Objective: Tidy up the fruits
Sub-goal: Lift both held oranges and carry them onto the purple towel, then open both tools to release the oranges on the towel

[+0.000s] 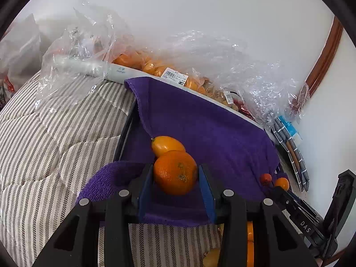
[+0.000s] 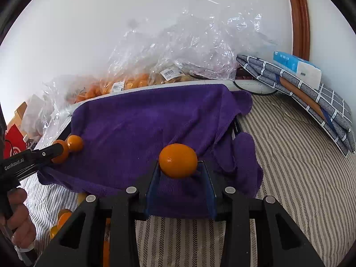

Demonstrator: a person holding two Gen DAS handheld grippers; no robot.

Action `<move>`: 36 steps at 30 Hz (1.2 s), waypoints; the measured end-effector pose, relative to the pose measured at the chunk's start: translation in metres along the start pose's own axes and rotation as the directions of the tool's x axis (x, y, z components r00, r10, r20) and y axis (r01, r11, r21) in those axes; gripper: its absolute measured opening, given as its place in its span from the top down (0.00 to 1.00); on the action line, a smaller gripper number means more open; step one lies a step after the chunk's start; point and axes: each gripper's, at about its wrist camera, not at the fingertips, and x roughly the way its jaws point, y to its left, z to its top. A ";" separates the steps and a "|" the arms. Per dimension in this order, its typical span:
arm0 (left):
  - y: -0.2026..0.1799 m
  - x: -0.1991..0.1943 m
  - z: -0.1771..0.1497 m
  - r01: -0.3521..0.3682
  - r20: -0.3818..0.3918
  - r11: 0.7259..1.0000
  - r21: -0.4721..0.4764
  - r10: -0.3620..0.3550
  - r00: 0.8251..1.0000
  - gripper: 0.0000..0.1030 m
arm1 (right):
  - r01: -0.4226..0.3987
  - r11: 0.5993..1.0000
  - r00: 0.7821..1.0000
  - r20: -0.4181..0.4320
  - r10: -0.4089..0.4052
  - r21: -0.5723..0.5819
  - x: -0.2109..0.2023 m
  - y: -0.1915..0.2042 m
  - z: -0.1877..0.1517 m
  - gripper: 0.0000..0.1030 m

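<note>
Black frame of the left hand-held gripper (image 1: pixel 175 175) filled the foreground, blue pads clamped on a mottled orange (image 1: pixel 175 172) just above the purple towel (image 1: pixel 200 120), touching a smaller yellow-orange fruit (image 1: pixel 167 145) already lying there. Right hand-held gripper (image 2: pixel 178 166) gripped a smooth orange fruit (image 2: pixel 178 160) over the towel's near edge. Step in hand looked like placement — both fruits carried to the towel. Next move called for lowering, then opening gently so neither rolled. Bagged fruit (image 1: pixel 155 66) behind, possibly unsorted stock — plastic blurred it.
</note>
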 end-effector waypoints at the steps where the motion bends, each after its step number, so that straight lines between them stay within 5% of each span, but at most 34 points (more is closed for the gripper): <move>1: 0.000 0.000 0.000 -0.002 0.001 1.000 0.003 0.002 1.000 0.62 | -0.001 1.000 1.000 -0.001 0.001 0.002 0.000 0.000 0.000 0.63; 18: -0.005 0.002 -0.001 -0.024 0.016 0.999 0.047 0.023 1.000 0.62 | -0.003 1.000 1.000 0.010 0.003 -0.007 -0.002 0.002 -0.001 0.63; 27: 0.003 -0.005 0.003 -0.010 0.037 1.000 0.018 0.009 0.999 0.61 | 0.007 1.000 1.000 0.028 -0.007 -0.022 -0.007 0.005 -0.002 0.53; 36: 0.000 -0.015 0.002 -0.003 0.074 0.999 0.040 0.000 0.997 0.53 | 0.006 1.000 0.998 0.057 -0.006 -0.006 -0.012 0.002 -0.003 0.52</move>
